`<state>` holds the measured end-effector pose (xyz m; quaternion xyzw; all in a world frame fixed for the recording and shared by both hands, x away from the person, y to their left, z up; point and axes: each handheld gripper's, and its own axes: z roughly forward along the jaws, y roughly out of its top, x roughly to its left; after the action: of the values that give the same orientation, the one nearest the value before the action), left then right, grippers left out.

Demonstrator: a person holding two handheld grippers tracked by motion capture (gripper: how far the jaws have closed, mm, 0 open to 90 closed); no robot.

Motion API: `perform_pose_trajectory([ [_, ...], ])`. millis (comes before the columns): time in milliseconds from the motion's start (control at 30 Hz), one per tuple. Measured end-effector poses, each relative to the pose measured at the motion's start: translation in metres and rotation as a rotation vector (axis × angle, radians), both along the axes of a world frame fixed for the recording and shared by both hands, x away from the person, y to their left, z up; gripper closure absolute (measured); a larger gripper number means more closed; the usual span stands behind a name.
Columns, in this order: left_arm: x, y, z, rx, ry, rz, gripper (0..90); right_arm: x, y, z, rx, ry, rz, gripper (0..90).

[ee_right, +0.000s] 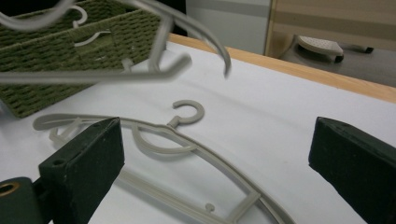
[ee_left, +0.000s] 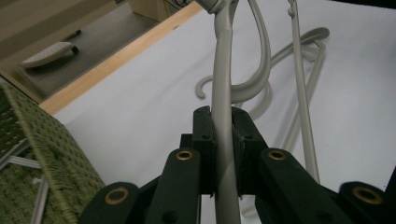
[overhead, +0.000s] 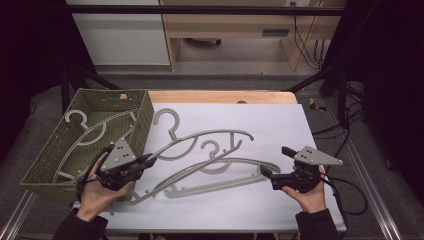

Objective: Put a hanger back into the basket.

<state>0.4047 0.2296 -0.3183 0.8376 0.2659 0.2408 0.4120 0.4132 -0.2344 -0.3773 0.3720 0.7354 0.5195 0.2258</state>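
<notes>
Curving grey plastic hanger [overhead: 200,142], hooked top

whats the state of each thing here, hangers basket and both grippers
left gripper: jaws shut on the lifted hanger's arm
lifted hanger: held at one end, raised off the sheet
second hanger: lying flat on the white sheet, free of either gripper
hanger in basket: lying inside
basket: upright at the table's left, open top
right gripper: jaws open wide, nothing between them
</notes>
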Motion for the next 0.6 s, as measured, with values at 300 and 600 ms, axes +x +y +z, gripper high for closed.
perform_pose_trajectory([
  [300,0.012,0.028,0.031,-0.031,-0.055,0.072,82.2,-0.004,-0.010,-0.007,0.005,0.013,-0.073,0.4],
  [600,0.027,0.059,0.051,-0.039,-0.093,0.146,82.1,-0.005,-0.009,-0.009,-0.011,0.023,-0.076,0.4],
])
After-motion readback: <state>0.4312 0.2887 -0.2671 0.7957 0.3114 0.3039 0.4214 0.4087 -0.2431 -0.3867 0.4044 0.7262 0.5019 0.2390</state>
